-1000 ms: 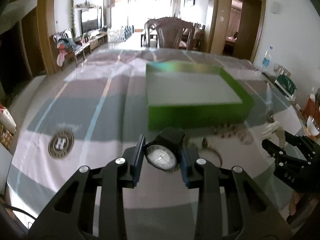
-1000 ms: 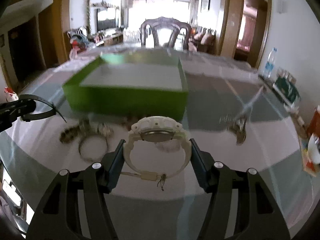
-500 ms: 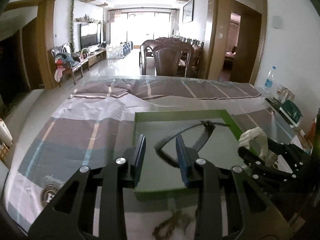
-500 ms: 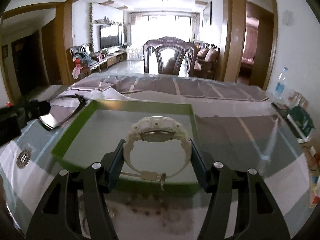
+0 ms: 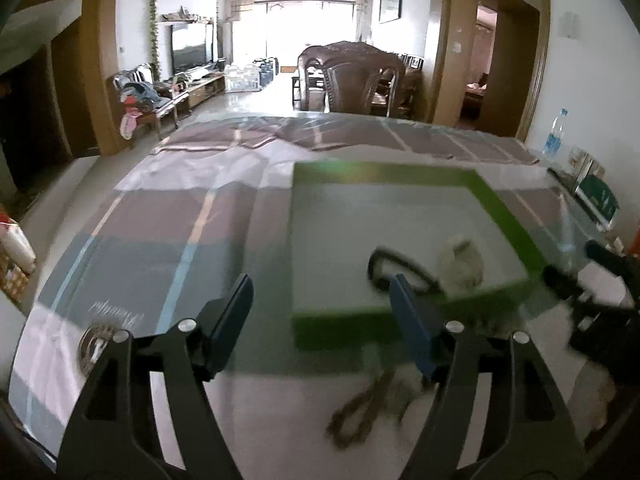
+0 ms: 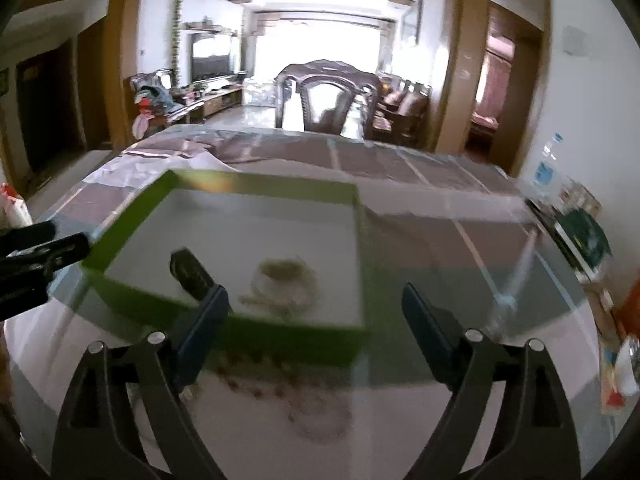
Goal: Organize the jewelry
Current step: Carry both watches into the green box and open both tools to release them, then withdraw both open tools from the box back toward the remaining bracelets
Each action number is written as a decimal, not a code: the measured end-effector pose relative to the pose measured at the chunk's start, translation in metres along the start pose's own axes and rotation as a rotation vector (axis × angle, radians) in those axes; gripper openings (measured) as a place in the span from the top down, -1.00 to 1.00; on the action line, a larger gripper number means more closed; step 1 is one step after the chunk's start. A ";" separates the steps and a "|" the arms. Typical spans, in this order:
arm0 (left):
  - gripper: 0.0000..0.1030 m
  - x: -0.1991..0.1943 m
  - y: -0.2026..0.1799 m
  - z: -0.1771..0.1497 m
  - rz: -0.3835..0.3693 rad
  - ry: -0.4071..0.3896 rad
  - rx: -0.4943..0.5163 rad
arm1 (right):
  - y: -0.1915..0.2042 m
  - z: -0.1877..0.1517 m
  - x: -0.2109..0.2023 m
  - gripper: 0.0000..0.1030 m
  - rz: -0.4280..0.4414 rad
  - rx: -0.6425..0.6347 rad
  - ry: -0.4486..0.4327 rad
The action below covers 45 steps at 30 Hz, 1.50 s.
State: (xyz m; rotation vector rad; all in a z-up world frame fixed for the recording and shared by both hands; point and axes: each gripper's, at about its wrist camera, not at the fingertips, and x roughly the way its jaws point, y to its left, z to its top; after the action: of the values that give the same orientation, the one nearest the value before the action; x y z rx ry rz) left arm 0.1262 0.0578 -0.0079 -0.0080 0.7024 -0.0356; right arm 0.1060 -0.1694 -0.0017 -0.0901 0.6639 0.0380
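Gaping wide and empty, left tongs [image 5: 322,320] and right tongs [image 6: 314,328] hover before the green box [image 6: 224,188] holding a black watch [image 6: 190,270] and white watch [image 6: 286,284].

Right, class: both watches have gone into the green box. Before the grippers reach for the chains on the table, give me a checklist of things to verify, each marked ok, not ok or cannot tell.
1. Left gripper free, jaws apart: ok.
2. Right gripper free, jaws apart: ok.
3. Black watch lying inside the green box: ok.
4. White watch lying inside the box, beside the black one: ok.
5. Chains waiting on the table in front of the box: ok, they lie outside it.
6. How many chains there are, and whether they are tangled: cannot tell, the pictures are blurred.
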 end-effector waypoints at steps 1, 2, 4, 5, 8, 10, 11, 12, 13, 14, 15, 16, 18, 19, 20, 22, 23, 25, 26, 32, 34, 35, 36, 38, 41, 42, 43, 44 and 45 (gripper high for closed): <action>-0.37 -0.002 0.000 -0.007 0.007 0.002 0.004 | -0.005 -0.007 -0.001 -0.68 -0.007 0.012 0.017; -0.37 -0.004 0.000 -0.015 0.017 0.008 0.007 | -0.011 -0.017 0.000 -0.68 -0.013 0.023 0.039; -0.37 -0.001 -0.001 -0.031 0.019 0.037 0.009 | -0.016 -0.032 0.007 -0.68 -0.022 0.030 0.080; -0.37 0.002 -0.001 -0.037 0.013 0.057 0.006 | -0.020 -0.041 0.014 -0.68 -0.032 0.040 0.115; -0.37 0.011 -0.001 -0.054 0.004 0.125 -0.017 | -0.026 -0.052 0.030 -0.59 -0.035 0.067 0.154; -0.37 0.013 -0.005 -0.062 0.005 0.145 -0.013 | -0.025 -0.053 0.040 -0.57 -0.056 0.068 0.164; -0.40 0.013 -0.007 -0.064 0.000 0.148 -0.008 | -0.023 -0.053 0.044 -0.57 -0.061 0.066 0.170; -0.42 0.013 -0.008 -0.066 -0.002 0.150 -0.004 | -0.020 -0.051 0.051 -0.57 -0.050 0.059 0.182; -0.45 0.014 -0.010 -0.067 0.000 0.153 -0.001 | -0.016 -0.050 0.056 -0.57 -0.037 0.055 0.191; -0.45 0.016 -0.011 -0.068 0.003 0.157 0.000 | -0.012 -0.049 0.062 -0.57 -0.029 0.049 0.205; -0.45 0.018 -0.011 -0.070 0.004 0.165 0.000 | -0.008 -0.049 0.066 -0.57 -0.027 0.038 0.220; -0.45 0.019 -0.012 -0.071 0.003 0.170 0.000 | -0.005 -0.050 0.070 -0.57 -0.025 0.024 0.234; -0.45 0.020 -0.012 -0.072 0.001 0.177 0.000 | 0.004 -0.054 0.069 -0.57 0.009 -0.002 0.243; -0.47 0.020 -0.012 -0.073 0.002 0.178 0.001 | 0.009 -0.058 0.070 -0.57 0.029 -0.024 0.264; -0.49 0.019 -0.011 -0.073 0.002 0.178 0.001 | 0.013 -0.062 0.067 -0.57 0.042 -0.033 0.256; -0.49 0.018 -0.010 -0.075 0.002 0.178 0.000 | 0.021 -0.070 0.056 -0.57 0.064 -0.060 0.253; -0.50 0.017 -0.010 -0.075 0.002 0.178 0.001 | 0.024 -0.075 0.050 -0.57 0.097 -0.072 0.270; -0.51 0.015 -0.009 -0.077 0.003 0.176 0.003 | 0.028 -0.083 0.040 -0.57 0.157 -0.081 0.304; -0.51 0.014 -0.007 -0.079 0.004 0.175 0.003 | 0.030 -0.088 0.033 -0.57 0.190 -0.094 0.315; -0.52 0.006 -0.004 -0.086 -0.001 0.178 -0.003 | 0.011 -0.084 0.004 -0.56 0.087 -0.066 0.197; -0.53 0.004 -0.007 -0.088 -0.010 0.179 0.009 | -0.002 -0.076 0.011 -0.35 0.069 -0.017 0.196; -0.54 0.004 -0.008 -0.089 -0.012 0.181 0.013 | -0.006 -0.072 0.017 -0.26 0.057 0.006 0.205; -0.55 0.003 -0.009 -0.090 -0.014 0.181 0.016 | -0.009 -0.069 0.023 -0.25 0.035 0.016 0.212; -0.56 0.003 -0.011 -0.092 -0.020 0.187 0.021 | -0.010 -0.070 0.036 -0.25 -0.030 -0.003 0.245; -0.57 0.004 -0.011 -0.093 -0.019 0.192 0.027 | -0.006 -0.077 0.038 -0.25 -0.036 -0.018 0.256; -0.57 0.004 -0.009 -0.093 -0.017 0.194 0.025 | -0.007 -0.078 0.036 -0.25 -0.036 -0.032 0.254; -0.58 0.004 -0.008 -0.093 -0.016 0.196 0.022 | -0.007 -0.078 0.036 -0.25 -0.032 -0.037 0.257; -0.59 0.005 -0.009 -0.092 -0.014 0.199 0.019 | -0.008 -0.079 0.036 -0.25 -0.024 -0.036 0.260; -0.59 0.006 -0.008 -0.092 -0.014 0.202 0.014 | -0.011 -0.078 0.037 -0.25 -0.019 -0.032 0.261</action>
State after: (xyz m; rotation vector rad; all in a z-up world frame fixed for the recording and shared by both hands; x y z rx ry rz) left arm 0.0705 0.0505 -0.0820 0.0042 0.9045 -0.0555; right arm 0.0877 -0.1872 -0.0852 -0.1333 0.9230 0.0188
